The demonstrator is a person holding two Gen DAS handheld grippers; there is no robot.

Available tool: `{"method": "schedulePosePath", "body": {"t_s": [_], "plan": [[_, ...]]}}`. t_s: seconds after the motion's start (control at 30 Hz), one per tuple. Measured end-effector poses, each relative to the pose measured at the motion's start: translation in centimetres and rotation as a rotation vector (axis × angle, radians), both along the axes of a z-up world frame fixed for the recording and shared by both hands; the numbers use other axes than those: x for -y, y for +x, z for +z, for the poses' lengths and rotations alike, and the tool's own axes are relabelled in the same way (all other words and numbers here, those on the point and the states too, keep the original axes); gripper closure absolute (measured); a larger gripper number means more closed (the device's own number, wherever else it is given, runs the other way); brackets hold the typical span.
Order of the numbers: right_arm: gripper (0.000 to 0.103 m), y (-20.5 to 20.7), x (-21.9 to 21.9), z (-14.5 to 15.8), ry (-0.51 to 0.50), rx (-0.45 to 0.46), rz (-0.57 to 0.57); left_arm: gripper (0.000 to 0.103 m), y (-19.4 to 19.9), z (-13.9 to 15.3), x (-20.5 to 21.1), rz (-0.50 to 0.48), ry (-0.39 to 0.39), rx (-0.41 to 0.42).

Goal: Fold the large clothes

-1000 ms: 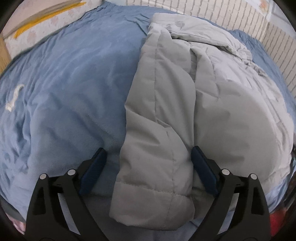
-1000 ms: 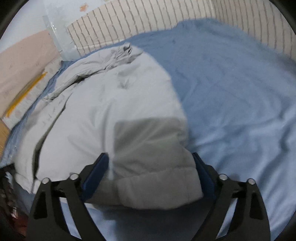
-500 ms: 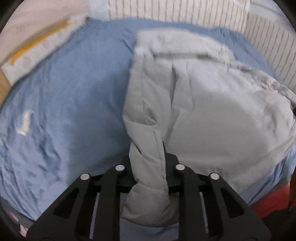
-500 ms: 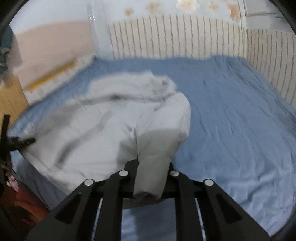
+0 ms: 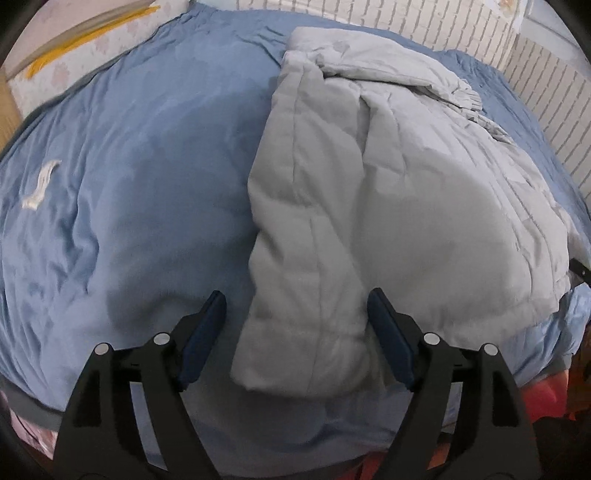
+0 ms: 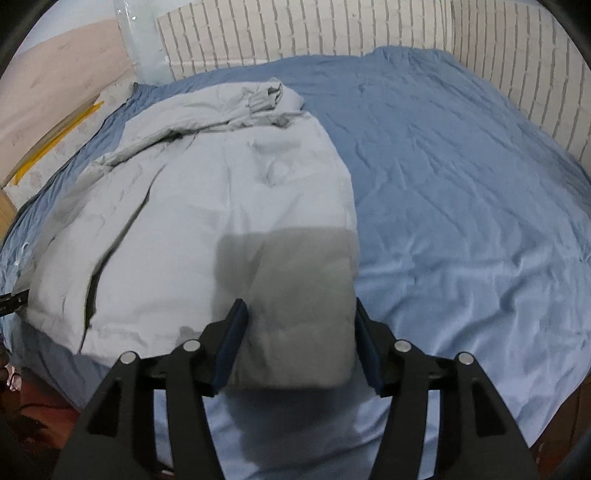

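A grey quilted jacket (image 5: 388, 192) lies on the blue bed sheet (image 5: 140, 184), partly folded, with its hem near the bed's front edge. My left gripper (image 5: 297, 328) is open, its blue pads on either side of the jacket's left hem corner. In the right wrist view the jacket (image 6: 229, 206) lies to the left on the sheet (image 6: 461, 184). My right gripper (image 6: 299, 339) is open, its pads either side of the jacket's right hem corner, which lies in shadow.
A striped padded wall (image 6: 332, 29) runs behind and to the right of the bed. A pale pillow with a yellow stripe (image 5: 81, 48) lies at the far left. A small white scrap (image 5: 38, 184) lies on the sheet. Red floor (image 5: 546, 398) shows below the bed's edge.
Half a second ago both grippers were shut on the jacket's hem corners and lifted. Now both have opened and the corners lie flat on the bed.
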State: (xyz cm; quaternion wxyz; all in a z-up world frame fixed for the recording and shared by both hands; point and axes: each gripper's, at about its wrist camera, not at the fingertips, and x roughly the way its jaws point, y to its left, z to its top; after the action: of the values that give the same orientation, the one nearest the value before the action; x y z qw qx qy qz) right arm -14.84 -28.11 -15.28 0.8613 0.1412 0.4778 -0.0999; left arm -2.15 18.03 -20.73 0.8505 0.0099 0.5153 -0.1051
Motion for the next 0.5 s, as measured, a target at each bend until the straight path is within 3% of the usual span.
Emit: {"method": "schedulePosePath", "body": {"t_s": [0.03,0.07,0.1,0.13,0.17,0.27,0.4,0.5], "plan": [[0.046,-0.3,-0.2,-0.3,0.002,-0.006,-0.001,0.030,-0.1,-0.1,0.2,0.004,0.000,0.007],[0.047,-0.4,-0.1,-0.4,0.004,-0.004,-0.003,0.047,-0.1,-0.2,0.6,-0.005,-0.005,0.010],[0.050,-0.3,-0.2,-0.6,0.010,-0.003,-0.008,0.055,-0.1,-0.3,0.8,-0.030,-0.013,-0.001],[0.055,-0.3,-0.2,-0.8,0.017,-0.007,-0.012,0.070,-0.2,-0.2,1.3,-0.052,-0.011,0.000],[0.071,0.1,-0.3,-1.1,0.042,-0.019,-0.004,0.077,-0.3,0.0,1.9,-0.075,0.004,0.009],[0.084,0.5,-0.9,-0.5,0.043,-0.010,0.013,0.082,0.4,1.5,2.8,-0.121,0.015,0.032],[0.087,1.6,-0.1,2.6,0.054,0.083,0.011,0.081,2.4,4.9,0.7,-0.096,-0.134,0.056],[0.088,3.5,0.0,5.1,0.007,0.141,0.029,0.081,3.6,7.3,0.7,-0.103,-0.155,0.116]]}}
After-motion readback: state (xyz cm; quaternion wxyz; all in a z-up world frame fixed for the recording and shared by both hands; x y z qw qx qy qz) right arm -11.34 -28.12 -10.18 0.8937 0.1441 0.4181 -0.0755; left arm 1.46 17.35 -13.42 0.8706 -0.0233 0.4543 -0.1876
